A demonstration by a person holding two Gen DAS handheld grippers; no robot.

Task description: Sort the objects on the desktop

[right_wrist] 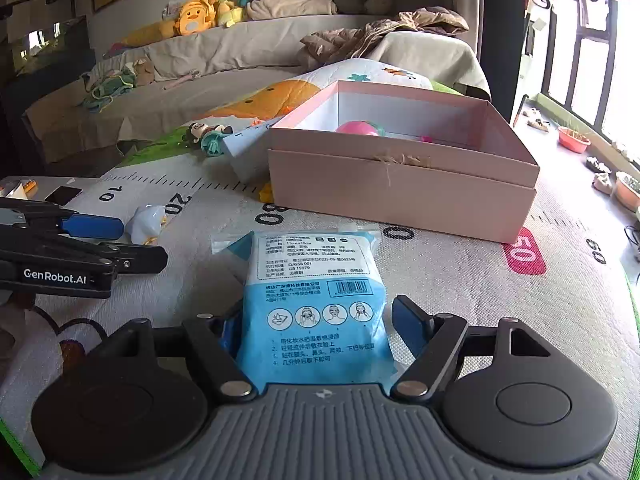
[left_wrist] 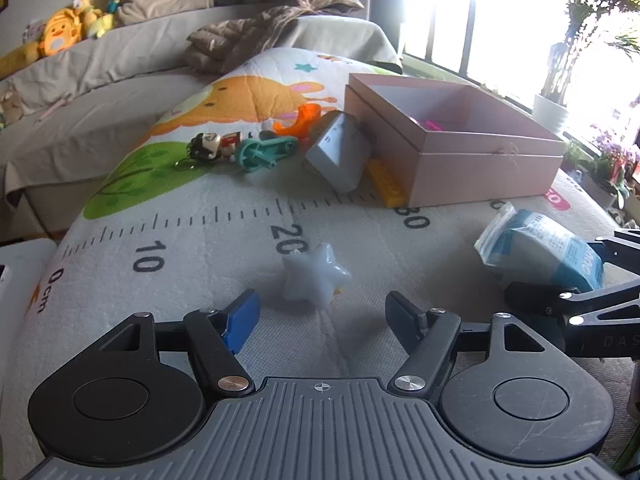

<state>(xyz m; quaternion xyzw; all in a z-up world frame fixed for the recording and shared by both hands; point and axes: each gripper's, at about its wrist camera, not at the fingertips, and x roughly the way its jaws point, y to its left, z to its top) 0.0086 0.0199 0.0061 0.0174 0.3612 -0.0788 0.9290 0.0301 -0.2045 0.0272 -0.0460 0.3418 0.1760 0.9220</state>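
An open pink cardboard box (right_wrist: pixel 400 184) sits on the mat, holding a pink-green ball (right_wrist: pixel 360 128). Against its left side lean a grey wedge-shaped block (left_wrist: pixel 336 156) and a yellow brick (left_wrist: pixel 386 182). Further left lie a teal plastic wheel part (left_wrist: pixel 260 152), an orange plastic piece (left_wrist: pixel 300 120) and a doll figure keychain (left_wrist: pixel 208 146). In front of the box lie a pale blue star-shaped toy (left_wrist: pixel 314 276) and a flat blue-white sealed packet (right_wrist: pixel 312 304).

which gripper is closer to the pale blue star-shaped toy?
Left. The left gripper sits just short of the pale blue star-shaped toy, fingers open. The right gripper is off to its right, straddling the blue wipes packet.
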